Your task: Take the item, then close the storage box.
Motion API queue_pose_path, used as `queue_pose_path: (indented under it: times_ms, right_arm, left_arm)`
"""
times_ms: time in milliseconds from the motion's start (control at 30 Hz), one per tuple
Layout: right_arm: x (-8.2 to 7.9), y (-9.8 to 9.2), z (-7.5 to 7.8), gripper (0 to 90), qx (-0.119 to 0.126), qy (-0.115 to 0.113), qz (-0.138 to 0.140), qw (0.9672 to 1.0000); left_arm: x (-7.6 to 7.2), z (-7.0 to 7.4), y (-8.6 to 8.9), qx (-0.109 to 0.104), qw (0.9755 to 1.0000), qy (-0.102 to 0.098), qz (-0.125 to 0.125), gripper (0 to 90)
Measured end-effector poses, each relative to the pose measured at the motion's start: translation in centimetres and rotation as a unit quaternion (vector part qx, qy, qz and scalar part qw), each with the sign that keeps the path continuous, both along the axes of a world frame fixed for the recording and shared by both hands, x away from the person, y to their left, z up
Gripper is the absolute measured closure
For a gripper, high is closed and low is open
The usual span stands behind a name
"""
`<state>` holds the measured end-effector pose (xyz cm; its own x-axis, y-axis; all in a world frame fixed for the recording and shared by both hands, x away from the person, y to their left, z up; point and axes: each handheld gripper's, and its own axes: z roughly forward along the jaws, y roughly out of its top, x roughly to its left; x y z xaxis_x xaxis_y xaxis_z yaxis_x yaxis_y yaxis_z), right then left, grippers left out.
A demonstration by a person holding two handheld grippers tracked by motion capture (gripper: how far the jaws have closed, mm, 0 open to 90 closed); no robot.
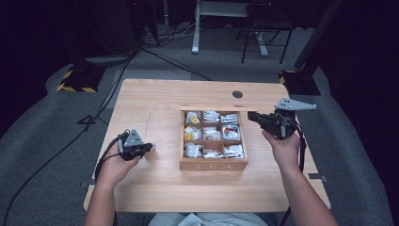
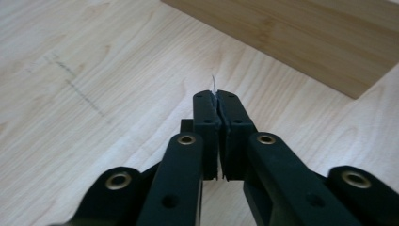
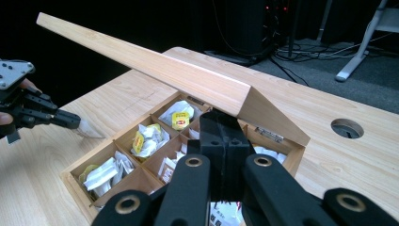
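Wooden nine-compartment tea box (image 1: 214, 164), hinged lid (image 3: 155, 70) raised, stands at the centre of the pale wood-grain surface (image 1: 160, 188), white and yellow sachets inside. Left tool (image 1: 149, 147) pinches a thin clear wrapper (image 3: 89, 130); right tool (image 1: 251, 116), closed, props the lid. Dark room, grey carpet (image 1: 42, 141).

Tea box (image 1: 214, 164) near middle of table (image 1: 155, 99), with tea bags (image 1: 193, 136) in its compartments and lid (image 3: 155, 70) raised over far side. Left gripper (image 1: 149, 147) left of box, low over the table; right gripper (image 1: 250, 116) at far right corner of box
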<state>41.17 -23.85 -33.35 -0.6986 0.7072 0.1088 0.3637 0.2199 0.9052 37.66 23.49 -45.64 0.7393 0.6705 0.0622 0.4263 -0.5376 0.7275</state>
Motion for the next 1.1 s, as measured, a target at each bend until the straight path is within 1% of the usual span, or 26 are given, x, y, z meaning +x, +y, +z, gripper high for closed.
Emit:
queue_pose_path:
  times_ms: [67, 133, 167, 200, 233, 267, 300, 333, 400, 467, 567, 667, 767, 833, 900, 1033, 1100]
  right_arm:
    - [0.0, 0.0, 0.0, 89.8, 0.000, 0.000, 0.000, 1.0000]
    - [0.0, 0.0, 0.0, 89.8, 0.001, 0.001, 0.001, 1.0000]
    - [0.0, 0.0, 0.0, 89.8, 0.002, 0.001, 0.002, 1.0000]
    - [0.0, 0.0, 0.0, 89.8, 0.002, 0.001, 0.002, 1.0000]
    - [0.0, 0.0, 0.0, 89.8, 0.002, 0.001, 0.001, 1.0000]
    - [0.0, 0.0, 0.0, 89.8, 0.002, 0.002, 0.002, 1.0000]
    - [0.0, 0.0, 0.0, 89.8, 0.002, 0.002, 0.002, 1.0000]
    - [0.0, -0.1, 0.0, 89.8, 0.002, 0.003, 0.003, 1.0000]
    - [0.1, -0.1, 0.0, 89.8, 0.001, 0.003, 0.003, 1.0000]
    - [0.1, -0.1, 0.0, 89.8, 0.000, 0.005, 0.002, 1.0000]
    - [0.1, -0.2, 0.0, 89.8, 0.001, 0.008, 0.002, 1.0000]
    - [0.1, -0.3, 0.0, 89.8, 0.000, 0.009, 0.001, 1.0000]
    - [0.1, -0.4, 0.1, 89.8, 0.001, 0.010, 0.001, 1.0000]
    - [0.0, -0.5, 0.2, 89.8, 0.002, 0.012, 0.001, 0.9999]
    - [-0.1, -0.5, 0.2, 89.8, 0.001, 0.014, 0.001, 0.9999]
    - [-0.1, -0.6, 0.3, 89.8, -0.003, 0.020, 0.003, 0.9998]
    - [-0.2, -0.5, 0.3, 89.8, -0.006, 0.023, 0.003, 0.9997]
  left_arm:
    - [0.0, -0.1, -0.1, -0.004, 1.0000, 0.002, 0.001, 80.6]
    - [0.0, -0.1, -0.1, -0.017, 0.9998, 0.009, 0.005, 71.8]
    - [-0.1, -0.1, -0.1, -0.028, 0.9995, 0.013, 0.005, 68.6]
    - [-0.1, -0.1, -0.1, -0.032, 0.9994, 0.014, 0.004, 64.3]
    - [-0.2, 0.0, -0.1, -0.040, 0.9991, 0.014, 0.004, 59.4]
    - [-0.3, 0.1, -0.2, -0.051, 0.9987, 0.008, 0.000, 54.9]
    - [-0.3, 0.3, -0.2, -0.052, 0.9987, 0.001, -0.001, 52.2]
    - [-0.5, 0.5, -0.3, -0.061, 0.9982, -0.001, -0.001, 49.5]
    - [-0.8, 1.1, -0.4, -0.072, 0.9974, -0.007, -0.002, 44.8]
    - [-1.2, 1.5, -0.6, -0.077, 0.9970, -0.010, -0.006, 43.0]
    - [-1.9, 2.0, -1.1, -0.079, 0.9967, -0.014, -0.013, 41.7]
    - [-2.8, 2.3, -1.6, -0.096, 0.9950, -0.019, -0.016, 40.3]
    - [-3.7, 2.2, -2.1, -0.105, 0.9940, -0.021, -0.024, 39.5]
    - [-4.3, 1.9, -2.4, -0.106, 0.9937, -0.017, -0.031, 38.6]
    - [-4.9, 1.4, -2.8, -0.105, 0.9935, -0.011, -0.041, 38.1]
    - [-5.9, 0.4, -3.4, -0.087, 0.9949, 0.004, -0.051, 37.5]
    - [-6.2, -0.3, -3.6, -0.083, 0.9948, 0.014, -0.057, 37.4]
